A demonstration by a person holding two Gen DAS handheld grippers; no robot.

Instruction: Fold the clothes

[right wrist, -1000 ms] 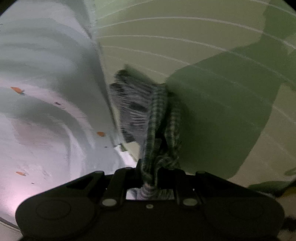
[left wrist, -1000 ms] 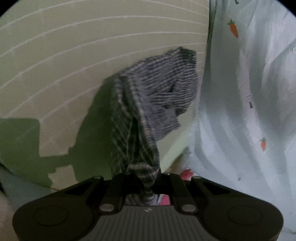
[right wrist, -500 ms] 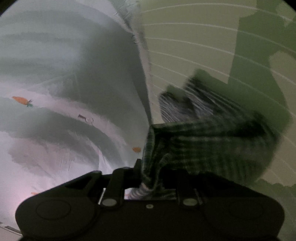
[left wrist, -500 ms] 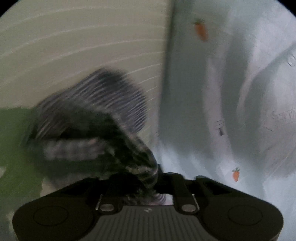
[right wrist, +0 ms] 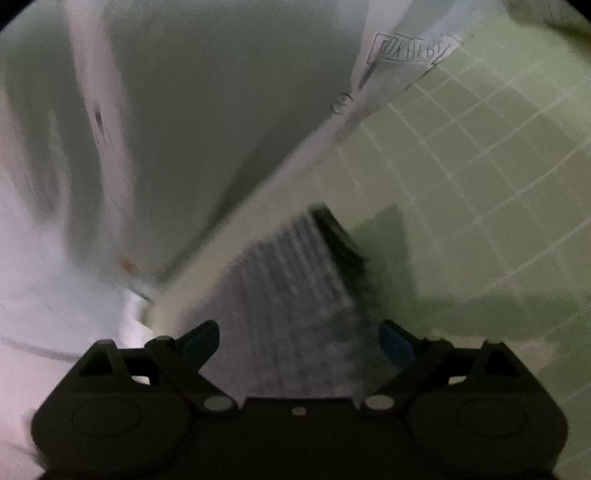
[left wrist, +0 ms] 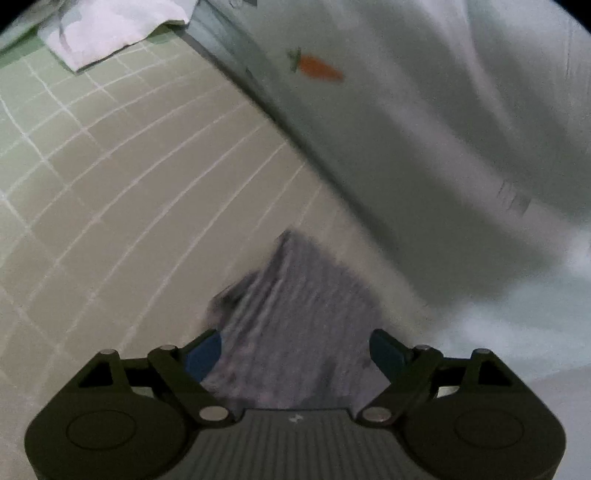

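Note:
A grey and dark checked garment (left wrist: 295,314) lies folded flat on the pale green gridded surface (left wrist: 110,184), blurred in both views. My left gripper (left wrist: 295,354) is open just above its near edge, with the blue-padded fingers (left wrist: 203,356) spread to either side. In the right wrist view the same garment (right wrist: 295,295) lies under my right gripper (right wrist: 299,343), which is also open and holds nothing.
A large white sheet with small carrot prints (left wrist: 424,129) lies bunched right beside the garment and also fills the left of the right wrist view (right wrist: 166,129). A white cloth (left wrist: 107,29) lies at the far corner of the green surface.
Both grippers were shut on the checked garment, which hung and swung between them. They have since lowered it onto the green surface and opened, letting it go.

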